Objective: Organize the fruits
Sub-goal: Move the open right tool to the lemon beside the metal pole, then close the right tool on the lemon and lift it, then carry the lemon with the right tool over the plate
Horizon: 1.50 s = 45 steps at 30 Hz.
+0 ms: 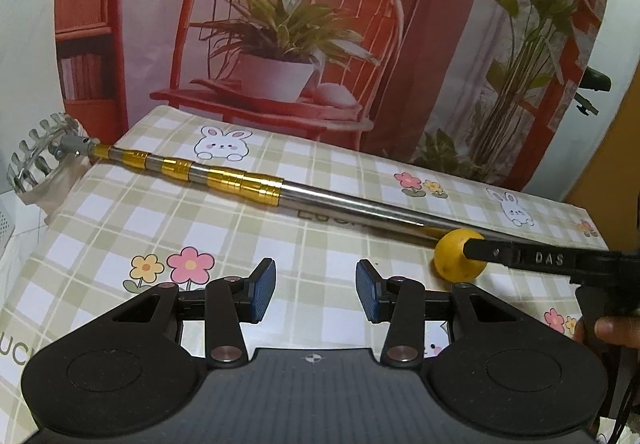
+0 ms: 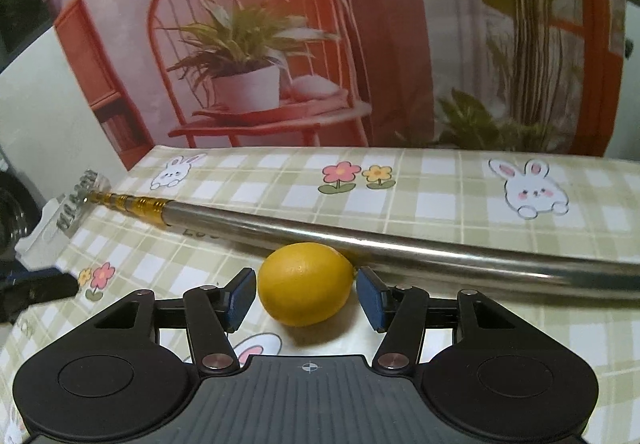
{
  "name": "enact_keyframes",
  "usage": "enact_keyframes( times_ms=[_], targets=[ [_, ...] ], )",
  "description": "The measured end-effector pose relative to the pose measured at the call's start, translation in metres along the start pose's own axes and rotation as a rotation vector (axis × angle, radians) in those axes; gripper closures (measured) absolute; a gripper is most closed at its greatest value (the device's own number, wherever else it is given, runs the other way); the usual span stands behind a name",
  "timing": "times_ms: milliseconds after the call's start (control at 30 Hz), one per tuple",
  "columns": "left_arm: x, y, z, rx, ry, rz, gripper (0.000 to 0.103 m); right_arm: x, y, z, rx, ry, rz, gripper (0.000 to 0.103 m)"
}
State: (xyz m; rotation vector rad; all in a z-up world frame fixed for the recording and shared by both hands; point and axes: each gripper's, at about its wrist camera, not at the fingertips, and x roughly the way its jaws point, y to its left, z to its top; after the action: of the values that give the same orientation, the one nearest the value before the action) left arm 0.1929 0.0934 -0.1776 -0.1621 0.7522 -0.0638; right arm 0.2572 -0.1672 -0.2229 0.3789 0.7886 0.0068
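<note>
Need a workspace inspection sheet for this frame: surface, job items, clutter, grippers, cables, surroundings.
Surface: checked tablecloth with bunny and flower prints, flat.
Job's things: one lemon on the cloth, lying just in front of the pole.
Clutter: telescopic metal pole with gold bands lies diagonally across the table; its toothed picker head overhangs the left edge.
Grippers: left gripper open, nothing between its fingers. Right gripper open around the lemon, small gaps at the pads.
Cables: dark cords at the right edge of the left wrist view.
Surroundings: printed backdrop showing a red chair and plants.
</note>
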Motion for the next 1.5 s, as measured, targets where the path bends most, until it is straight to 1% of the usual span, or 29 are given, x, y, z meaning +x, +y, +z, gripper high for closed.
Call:
enact_keyframes(
  times_ms=[167,333,467,600,633,667,700,833,933,1033,1167,1333,1500],
  targets=[
    [0.003,0.005,-0.002,-0.011,0.011,0.006,0.056,0.014,-0.002,0.001,0.059,0.026,0.011,0.047],
    [0.006,0.007,-0.004,-0.019,0.02,0.003,0.056,0.024,-0.003,0.002,0.103,0.051,-0.011,0.044],
    [0.007,0.006,-0.005,-0.021,0.026,0.001,0.056,0.031,-0.009,0.0,0.192,0.067,-0.009,0.041],
    [0.007,0.006,-0.006,-0.018,0.032,-0.004,0.056,0.035,-0.019,-0.002,0.302,0.077,0.006,0.041],
    [0.007,0.005,-0.007,-0.017,0.033,-0.005,0.056,0.036,-0.02,-0.002,0.323,0.08,0.014,0.042],
    [0.007,0.005,-0.007,-0.015,0.034,-0.007,0.056,0.036,-0.022,-0.003,0.338,0.081,0.023,0.046],
    [0.006,0.004,-0.008,-0.013,0.036,-0.01,0.056,0.036,-0.022,-0.004,0.344,0.08,0.027,0.046],
    [0.005,0.002,-0.01,-0.007,0.047,-0.022,0.056,0.032,-0.019,-0.005,0.319,0.078,0.014,0.047],
    [0.004,-0.001,-0.012,0.0,0.056,-0.031,0.056,0.027,-0.013,-0.007,0.277,0.083,-0.003,0.047],
    [0.002,-0.003,-0.014,0.005,0.059,-0.035,0.056,0.02,-0.011,-0.007,0.257,0.097,0.01,0.047],
    [-0.003,-0.008,-0.016,0.017,0.062,-0.053,0.056,0.006,-0.006,-0.005,0.217,0.094,0.026,0.047],
    [-0.011,-0.017,-0.018,0.045,0.057,-0.072,0.056,-0.019,-0.001,-0.005,0.16,0.078,0.064,0.047],
    [-0.018,-0.029,-0.022,0.082,0.061,-0.086,0.056,-0.055,0.004,-0.015,0.076,0.051,0.092,0.047]
  ],
)
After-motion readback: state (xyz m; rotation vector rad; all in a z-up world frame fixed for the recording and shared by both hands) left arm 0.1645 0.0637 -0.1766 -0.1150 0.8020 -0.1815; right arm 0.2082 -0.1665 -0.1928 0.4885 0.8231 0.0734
